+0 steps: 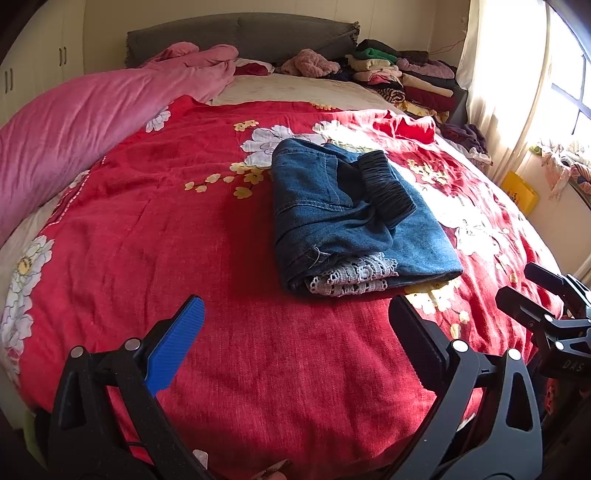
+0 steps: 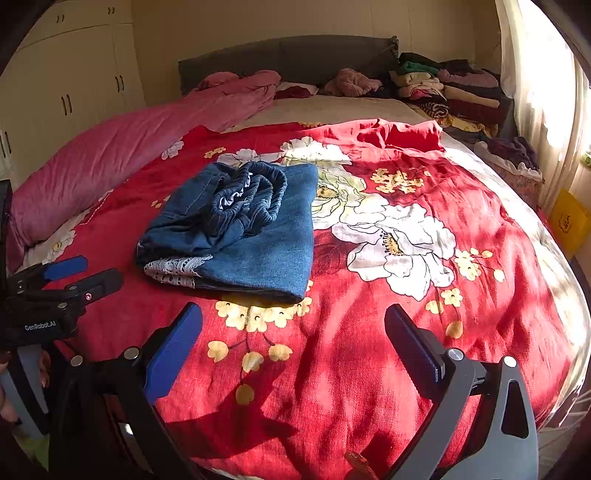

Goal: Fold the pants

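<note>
Bedroom scene: a bed (image 1: 110, 369) covered by a red floral blanket (image 1: 177, 236) filled both views, with a grey headboard (image 1: 240, 33) at the far end and cream wardrobe doors (image 2: 74, 81) on the left wall. A pink duvet (image 1: 74, 122) was bunched along the left side of the bed. Stacks of folded clothes (image 1: 406, 77) sat at the far right corner by the headboard, beside a sunlit curtain (image 1: 495, 74); a yellow bag (image 1: 519, 192) stood off the right edge of the bed. Nothing lay between the grippers and the garment, only bare blanket.

The pants (image 1: 351, 218), blue denim, were folded into a compact bundle near the middle of the blanket, slightly right of centre in the left wrist view. Its long axis ran roughly from the foot of the bed toward the headboard. The elastic waistband (image 1: 384, 184) lay bunched on top toward the far end; white lace trim (image 1: 354, 277) showed at the near edge, facing the cameras.

The left hand-held gripper (image 1: 295, 332) hovered over the blanket just short of the bundle, jaws spread wide, gripping nothing. The right hand-held gripper (image 2: 295, 332) was likewise wide apart and empty, near the pants' right corner, not touching. Each gripper showed at the edge of the other's view.
</note>
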{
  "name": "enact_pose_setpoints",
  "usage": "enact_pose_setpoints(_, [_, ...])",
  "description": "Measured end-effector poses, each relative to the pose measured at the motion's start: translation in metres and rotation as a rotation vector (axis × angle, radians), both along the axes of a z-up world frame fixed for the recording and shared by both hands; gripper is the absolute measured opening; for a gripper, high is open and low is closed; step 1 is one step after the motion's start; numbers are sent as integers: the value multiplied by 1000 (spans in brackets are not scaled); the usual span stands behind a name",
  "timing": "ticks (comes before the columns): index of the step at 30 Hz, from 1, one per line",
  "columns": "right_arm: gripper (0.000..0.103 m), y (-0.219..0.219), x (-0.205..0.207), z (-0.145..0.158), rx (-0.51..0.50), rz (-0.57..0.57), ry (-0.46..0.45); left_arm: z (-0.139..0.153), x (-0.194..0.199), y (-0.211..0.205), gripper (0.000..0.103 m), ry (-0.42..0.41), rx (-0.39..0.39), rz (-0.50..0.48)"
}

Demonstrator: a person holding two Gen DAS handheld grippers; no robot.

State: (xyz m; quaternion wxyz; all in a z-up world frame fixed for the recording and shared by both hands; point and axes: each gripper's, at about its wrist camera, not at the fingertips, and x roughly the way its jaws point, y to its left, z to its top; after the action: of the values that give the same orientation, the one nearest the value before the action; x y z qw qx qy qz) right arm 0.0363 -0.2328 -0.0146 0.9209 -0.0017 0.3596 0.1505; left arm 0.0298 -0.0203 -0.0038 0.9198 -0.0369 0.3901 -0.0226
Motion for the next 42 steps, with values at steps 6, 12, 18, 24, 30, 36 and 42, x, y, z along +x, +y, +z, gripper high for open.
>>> enact_pose_setpoints(6, [99, 0, 0, 0, -2, 0, 3, 0, 0, 0, 94, 0, 0, 0])
enact_pose_setpoints(12, [99, 0, -1, 1, -2, -2, 1, 1, -2, 1, 94, -2, 0, 4])
enact_pose_setpoints(18, [99, -1, -1, 1, -3, -2, 3, 1, -2, 0, 94, 2, 4, 6])
enact_pose_setpoints(24, [99, -1, -1, 2, -3, -5, 4, -1, -1, 3, 94, 11, 10, 11])
enact_pose_setpoints(30, [99, -1, -1, 2, -6, -6, 2, -2, -2, 5, 94, 13, 12, 9])
enact_pose_setpoints(36, [99, -1, -1, 2, -6, -6, 1, -2, -2, 4, 94, 11, 12, 9])
enact_pose_setpoints(42, [99, -3, 0, 3, -9, -10, 0, -2, -1, 3, 94, 14, 11, 6])
